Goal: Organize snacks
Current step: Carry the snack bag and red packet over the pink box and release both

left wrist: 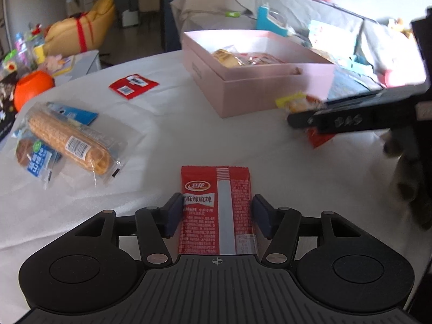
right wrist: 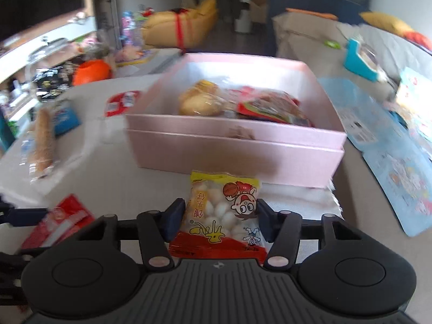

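My left gripper [left wrist: 216, 210] is shut on a red spicy-strip packet [left wrist: 217, 210] held just above the white table. My right gripper [right wrist: 221, 216] is shut on a yellow-topped packet of white candies [right wrist: 224, 210], in front of the open pink box [right wrist: 235, 145]. The box holds a bread bun [right wrist: 199, 100] and red packets [right wrist: 272, 106]. In the left wrist view the pink box [left wrist: 243, 86] stands ahead to the right, and the right gripper [left wrist: 305, 118] with its packet [left wrist: 297, 102] is at the box's near corner.
On the table lie a vacuum-packed corn cob [left wrist: 70, 140], a blue biscuit packet [left wrist: 37, 159] and another red packet [left wrist: 133, 85]. An orange bowl [left wrist: 32, 86] sits at the far left. A light-blue printed bag [right wrist: 388, 156] lies right of the box.
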Demonstrator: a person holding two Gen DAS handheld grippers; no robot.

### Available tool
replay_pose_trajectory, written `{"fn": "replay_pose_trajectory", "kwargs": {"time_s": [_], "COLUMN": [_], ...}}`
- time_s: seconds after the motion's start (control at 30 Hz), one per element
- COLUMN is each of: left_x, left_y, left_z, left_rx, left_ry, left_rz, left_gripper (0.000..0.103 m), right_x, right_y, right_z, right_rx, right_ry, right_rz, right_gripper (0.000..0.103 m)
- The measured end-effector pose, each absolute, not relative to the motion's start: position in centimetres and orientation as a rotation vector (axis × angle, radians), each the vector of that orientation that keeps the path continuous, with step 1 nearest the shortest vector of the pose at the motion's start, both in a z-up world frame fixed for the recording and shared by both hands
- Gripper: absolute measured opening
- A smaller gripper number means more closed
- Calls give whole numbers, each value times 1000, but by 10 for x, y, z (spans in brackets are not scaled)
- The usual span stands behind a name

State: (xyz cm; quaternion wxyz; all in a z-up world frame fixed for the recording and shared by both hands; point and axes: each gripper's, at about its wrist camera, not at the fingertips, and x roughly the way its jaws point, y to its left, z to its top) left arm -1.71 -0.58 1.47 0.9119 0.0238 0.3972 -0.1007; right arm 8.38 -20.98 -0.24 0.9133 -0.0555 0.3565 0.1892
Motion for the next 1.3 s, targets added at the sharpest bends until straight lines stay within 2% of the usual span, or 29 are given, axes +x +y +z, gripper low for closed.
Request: {"fn": "replay_pose_trajectory", "kwargs": {"time_s": [0.1,0.17,0.3,0.47,0.57,0.63,0.73,0.77,0.83,0.97,1.17,1.3], "left_x": [-20,-17,2,47,76,104,151,169,185,168,96,59], "left_y": [-2,2,6,-6,-13,-11,-5,-5,-7,21,82,135], "left_z": [18,32,97,180,203,209,186,168,132,98,86,76], "left_rx": [6,-45,-58,-48,-56,-128,-274,-292,-249,-324,-289,-372], "left_ry": [811,778,600,385,335,365,533,622,717,713,604,558], "left_rz": [-216,-253,-284,-324,-340,-390,-454,-448,-389,-361,-30,158], "left_gripper": [54,53,51,51,52,55,53,53,52,52,52,52], "right_x": [70,65,67,95,122,142,175,184,199,202,194,174], "right_y": [-221,-232,-257,-279,-279,-275,-263,-261,-255,-257,-242,-200], "right_z": [11,24,76,148,169,172,158,151,132,107,88,86], "right_rx": [-108,-85,-46,31,45,58,31,21,-3,-22,-107,-149], "right_ry": [707,691,559,394,361,385,494,540,610,662,690,670], "right_rz": [417,430,411,394,368,379,418,421,390,354,351,443], "right_gripper": [54,54,54,54,54,54,60,65,65,68,70,70]}}
